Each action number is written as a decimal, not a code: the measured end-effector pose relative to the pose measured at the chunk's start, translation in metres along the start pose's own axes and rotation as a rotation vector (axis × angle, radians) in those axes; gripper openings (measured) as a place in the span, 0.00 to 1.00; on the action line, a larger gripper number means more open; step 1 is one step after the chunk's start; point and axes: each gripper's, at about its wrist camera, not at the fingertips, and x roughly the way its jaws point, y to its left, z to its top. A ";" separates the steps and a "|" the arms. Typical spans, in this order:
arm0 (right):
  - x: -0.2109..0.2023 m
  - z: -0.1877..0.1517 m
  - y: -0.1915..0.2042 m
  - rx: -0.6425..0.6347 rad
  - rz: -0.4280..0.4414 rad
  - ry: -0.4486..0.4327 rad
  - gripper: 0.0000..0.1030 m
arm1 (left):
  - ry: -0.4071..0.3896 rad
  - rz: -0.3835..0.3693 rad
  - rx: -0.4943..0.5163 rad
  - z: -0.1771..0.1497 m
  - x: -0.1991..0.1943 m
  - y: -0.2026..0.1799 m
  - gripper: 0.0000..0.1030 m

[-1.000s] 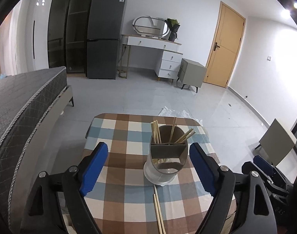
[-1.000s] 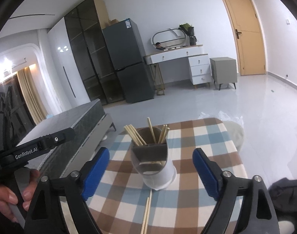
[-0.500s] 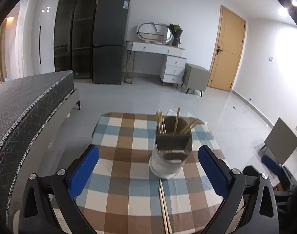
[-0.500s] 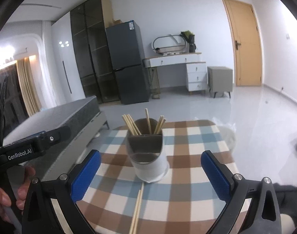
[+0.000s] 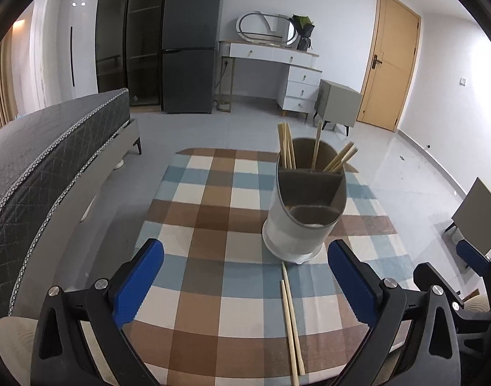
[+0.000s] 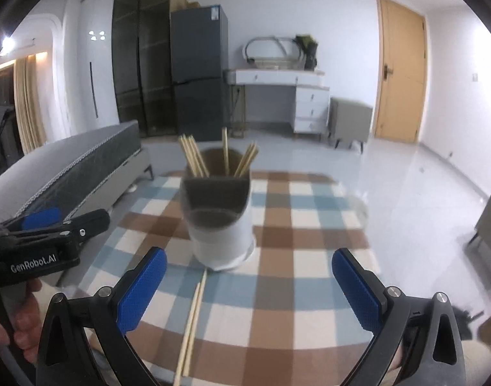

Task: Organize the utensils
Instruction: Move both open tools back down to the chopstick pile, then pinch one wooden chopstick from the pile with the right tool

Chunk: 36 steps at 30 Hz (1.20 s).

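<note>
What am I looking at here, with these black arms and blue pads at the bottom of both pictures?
There is no robot here. A person holds a hand-held claw in each hand, and each claw carries a wide-angle camera looking forward along its two fingers. One picture is from the left claw, the other from the right claw; the right view also shows the left tool and the hand holding it. Both claws are open and hold nothing. On the checked tablecloth stands a grey utensil holder with several chopsticks in its back compartment. Two loose chopsticks lie on the cloth in front of it.
</note>
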 end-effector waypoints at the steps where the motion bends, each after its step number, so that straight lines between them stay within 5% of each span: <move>1: 0.003 -0.001 -0.001 0.007 -0.003 0.008 1.00 | 0.005 0.000 0.000 -0.002 0.003 0.001 0.96; 4: 0.014 -0.005 0.001 0.015 -0.002 0.031 1.00 | 0.023 0.011 -0.004 -0.007 0.011 0.004 0.96; 8: 0.033 -0.012 0.007 0.007 0.104 0.089 1.00 | 0.082 0.017 -0.064 -0.004 0.027 0.015 0.96; 16: 0.086 -0.024 0.006 0.002 0.080 0.312 1.00 | 0.111 0.068 -0.125 0.001 0.039 0.034 0.96; 25: 0.124 -0.023 0.025 -0.025 0.097 0.344 1.00 | 0.158 0.110 -0.175 0.003 0.051 0.048 0.96; 30: 0.150 -0.022 0.035 -0.047 0.147 0.366 1.00 | 0.186 0.219 -0.160 0.003 0.062 0.060 0.96; 36: 0.191 -0.030 0.037 -0.026 0.103 0.484 0.98 | 0.243 0.229 -0.246 0.001 0.072 0.079 0.96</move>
